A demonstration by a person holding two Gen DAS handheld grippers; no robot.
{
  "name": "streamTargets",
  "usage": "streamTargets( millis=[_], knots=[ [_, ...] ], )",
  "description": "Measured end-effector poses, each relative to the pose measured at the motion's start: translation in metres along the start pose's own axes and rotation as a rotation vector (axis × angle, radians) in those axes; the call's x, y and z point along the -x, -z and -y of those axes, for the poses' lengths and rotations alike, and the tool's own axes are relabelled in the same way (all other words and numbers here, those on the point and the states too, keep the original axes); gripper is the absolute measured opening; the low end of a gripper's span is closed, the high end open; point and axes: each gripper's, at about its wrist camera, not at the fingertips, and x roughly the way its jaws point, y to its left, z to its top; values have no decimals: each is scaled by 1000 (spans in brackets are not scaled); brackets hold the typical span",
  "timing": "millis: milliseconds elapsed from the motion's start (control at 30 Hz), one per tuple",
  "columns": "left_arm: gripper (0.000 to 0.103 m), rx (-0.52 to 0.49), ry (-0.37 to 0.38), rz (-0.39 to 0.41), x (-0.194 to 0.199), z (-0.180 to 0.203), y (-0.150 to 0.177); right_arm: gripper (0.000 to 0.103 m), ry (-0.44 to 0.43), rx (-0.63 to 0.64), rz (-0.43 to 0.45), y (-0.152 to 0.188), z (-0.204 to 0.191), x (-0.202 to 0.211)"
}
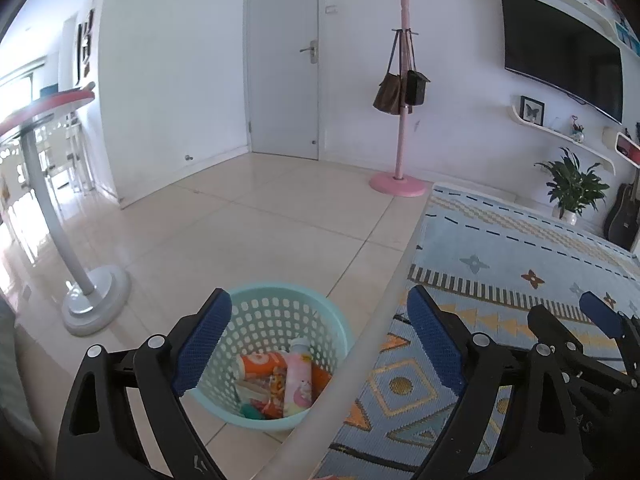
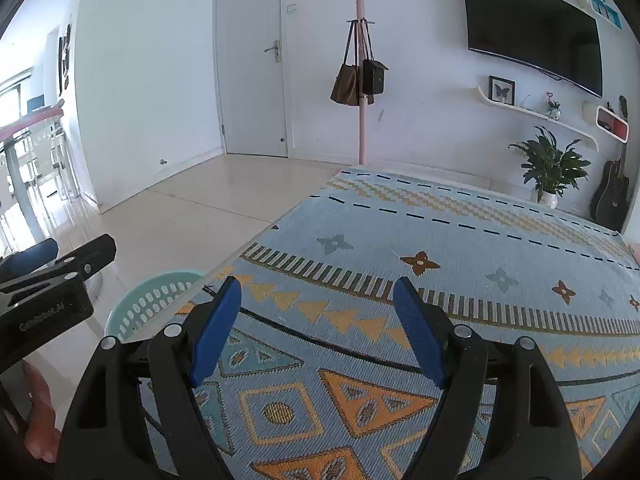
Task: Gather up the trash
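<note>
Grippers, left and right, both released and empty. Basket of trash sits lower centre, beside the rug edge; bare tile floor stretches beyond.

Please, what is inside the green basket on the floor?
The green basket holds a pink bottle, an orange packet and other colourful wrappers. The left gripper's finger and the table's glass edge cover part of it; what lies below stays hidden.
</note>
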Motion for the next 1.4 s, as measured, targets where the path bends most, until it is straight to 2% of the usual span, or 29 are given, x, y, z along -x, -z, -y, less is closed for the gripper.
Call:
streamTargets(
  millis=[1133, 1400],
  knots=[
    [87, 11, -32, 7, -1, 0, 0, 78, 11, -3, -5, 0, 1, -4],
    [87, 23, -29, -12, -2, -2, 0, 79, 12, -5, -5, 1, 0, -5]
  ],
)
